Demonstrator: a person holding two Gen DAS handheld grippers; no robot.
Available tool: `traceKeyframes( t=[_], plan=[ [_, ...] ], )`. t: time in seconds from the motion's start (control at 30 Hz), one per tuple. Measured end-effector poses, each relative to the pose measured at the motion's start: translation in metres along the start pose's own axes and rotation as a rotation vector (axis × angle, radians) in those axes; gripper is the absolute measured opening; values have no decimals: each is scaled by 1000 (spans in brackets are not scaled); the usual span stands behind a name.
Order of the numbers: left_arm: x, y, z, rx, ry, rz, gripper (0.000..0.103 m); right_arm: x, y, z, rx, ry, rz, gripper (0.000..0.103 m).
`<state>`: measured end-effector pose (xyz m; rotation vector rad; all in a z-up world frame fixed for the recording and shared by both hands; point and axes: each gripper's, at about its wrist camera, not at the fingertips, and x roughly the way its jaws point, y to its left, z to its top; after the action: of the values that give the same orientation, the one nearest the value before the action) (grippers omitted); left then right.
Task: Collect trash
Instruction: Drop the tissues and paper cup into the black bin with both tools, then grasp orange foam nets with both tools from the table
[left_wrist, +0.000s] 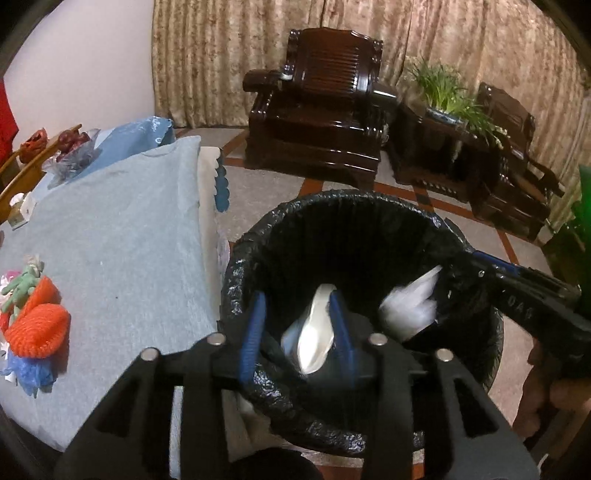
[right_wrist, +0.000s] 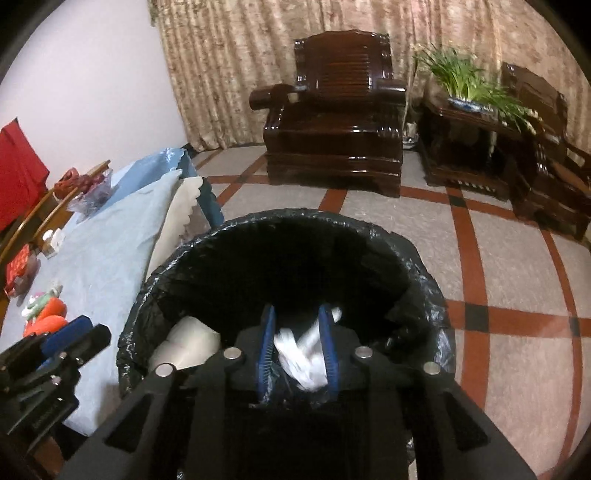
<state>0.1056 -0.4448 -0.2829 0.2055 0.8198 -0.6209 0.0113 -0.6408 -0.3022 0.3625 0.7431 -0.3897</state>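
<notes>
Left wrist view shows the left gripper (left_wrist: 297, 325) over the bin (left_wrist: 236, 258), which has a black bag as liner; its blue fingers (left_wrist: 255, 325) are spread, and a pale wrapper (left_wrist: 314, 343) is between them; the wrapper touches the right finger but not the left one, so whether it is loose or still stuck I cannot tell; its long axis runs along the fingers, pointing away and down into the bin. On the right gripper (left_wrist: 448, 275) there is white writing, maybe "0A0", too blurred to be sure.

Right wrist view shows the right gripper (right_wrist: 297, 338) also over the bin (right_wrist: 421, 258); the fingers (right_wrist: 266, 343) stand apart with a crumpled white plastic (right_wrist: 301, 360) between them, blurred; it lies mostly near the right finger; it has no clear long axis. The left gripper (right_wrist: 70, 334) is at the lower left edge. More trash (left_wrist: 37, 325) lies on the table (left_wrist: 122, 240) beside the bin.
</notes>
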Motion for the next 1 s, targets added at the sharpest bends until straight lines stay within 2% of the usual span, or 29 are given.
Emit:
traceKeyframes(
  t=[0.03,0.13,0.2,0.27,0.33,0.43,0.5,0.6,0.73,0.83,1.0],
  plan=[
    [0,1,0,5,-2,2,39,-1,-1,-1,8,1,0,25],
    [-11,17,4,3,-27,21,51,-5,2,-3,27,10,3,29],
    [-21,29,6,-2,-45,37,60,-10,9,-4,34,16,16,39],
    [-37,53,10,-21,-71,61,66,-22,30,-7,7,1,-2,46],
    [-51,79,9,-40,-89,98,69,-32,51,-8,-17,-13,6,46],
    [-75,136,5,-104,-109,155,73,-45,91,-10,-39,-27,65,47],
    [-88,166,-1,-127,-118,194,80,-48,111,-11,-58,-27,104,56],
    [-108,216,-13,-167,-121,240,84,-55,163,-16,-119,-32,171,63],
    [-135,284,-38,-232,-133,290,85,-54,228,-25,-178,1,280,63],
    [-148,312,-53,-230,-148,337,85,-47,274,-37,-221,18,341,63],
    [-156,345,-75,-218,-156,375,85,-18,344,-60,-269,66,414,63]
  ],
)
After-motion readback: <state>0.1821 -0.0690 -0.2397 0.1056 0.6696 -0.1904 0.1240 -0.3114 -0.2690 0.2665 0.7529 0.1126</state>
